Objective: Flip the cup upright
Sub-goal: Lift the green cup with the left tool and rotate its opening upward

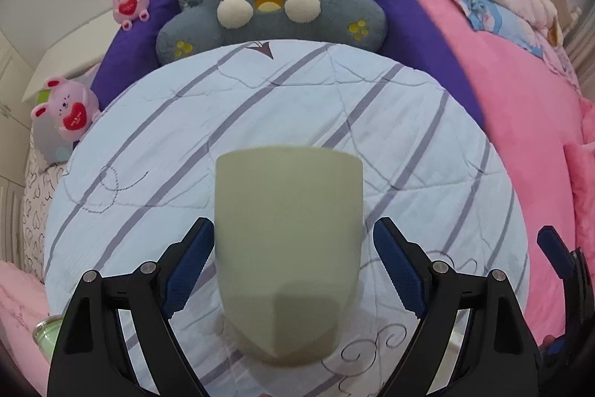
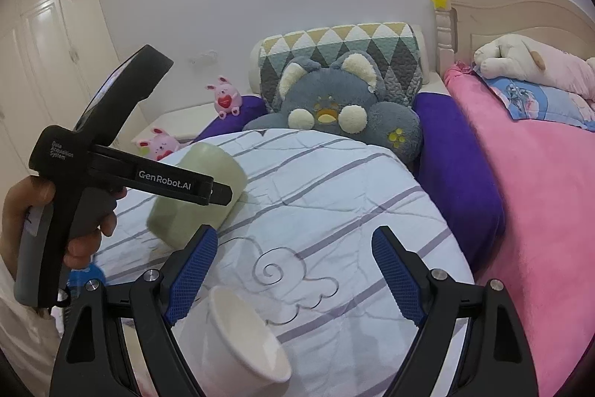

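Note:
A pale green cup (image 1: 288, 248) stands between my left gripper's (image 1: 293, 240) open blue pads on the striped blue quilt (image 1: 148, 144); the pads are close beside it, with small gaps. In the right wrist view the same cup (image 2: 200, 188) looks tilted, partly hidden by the left gripper's black body (image 2: 111, 170). A white paper cup (image 2: 245, 341) lies on its side below my right gripper (image 2: 293, 248), which is open and empty above the quilt (image 2: 334, 196).
A grey plush cushion (image 1: 267, 10) and purple pillow (image 1: 420, 36) lie beyond the quilt. Pink bunny toys (image 1: 68, 110) sit at the left. A pink blanket (image 1: 520, 121) covers the bed on the right. A green-rimmed container (image 1: 46, 333) shows at lower left.

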Motion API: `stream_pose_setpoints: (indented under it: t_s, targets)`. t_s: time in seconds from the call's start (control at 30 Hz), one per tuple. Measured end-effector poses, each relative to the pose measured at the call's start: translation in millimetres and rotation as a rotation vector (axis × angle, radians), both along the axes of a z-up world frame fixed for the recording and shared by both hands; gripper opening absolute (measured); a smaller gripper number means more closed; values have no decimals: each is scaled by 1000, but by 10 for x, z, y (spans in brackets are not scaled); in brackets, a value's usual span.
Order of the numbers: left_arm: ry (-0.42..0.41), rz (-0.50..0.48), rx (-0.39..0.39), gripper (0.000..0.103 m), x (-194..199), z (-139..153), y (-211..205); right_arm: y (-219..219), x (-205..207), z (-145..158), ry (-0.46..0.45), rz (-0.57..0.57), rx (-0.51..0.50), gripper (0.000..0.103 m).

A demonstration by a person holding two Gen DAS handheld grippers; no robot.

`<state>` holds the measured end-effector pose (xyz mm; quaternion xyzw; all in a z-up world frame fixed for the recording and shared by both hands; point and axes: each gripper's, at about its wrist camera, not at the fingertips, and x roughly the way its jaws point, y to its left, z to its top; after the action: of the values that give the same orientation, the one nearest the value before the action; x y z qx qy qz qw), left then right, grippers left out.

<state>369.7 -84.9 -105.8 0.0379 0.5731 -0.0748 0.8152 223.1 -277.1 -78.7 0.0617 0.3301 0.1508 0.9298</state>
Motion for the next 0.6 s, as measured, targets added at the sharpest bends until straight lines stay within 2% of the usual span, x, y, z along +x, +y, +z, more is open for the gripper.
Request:
stream_pose_setpoints:
  t_s: [0.23,0.27,0.3,0.6]
  targets:
    - [12,11,30,89,137,-101,-44,-42,206,-38,17,6,9,86]
    - [3,8,38,84,137,-103,-54,-45,227,-49,22,7,14,86]
    - [-18,7,48,81,116,-89,-60,-43,239,-56,25,6,16,86]
    - [-167,-4,5,81,-160,163,-7,-28,245,-70,27,8,19,86]
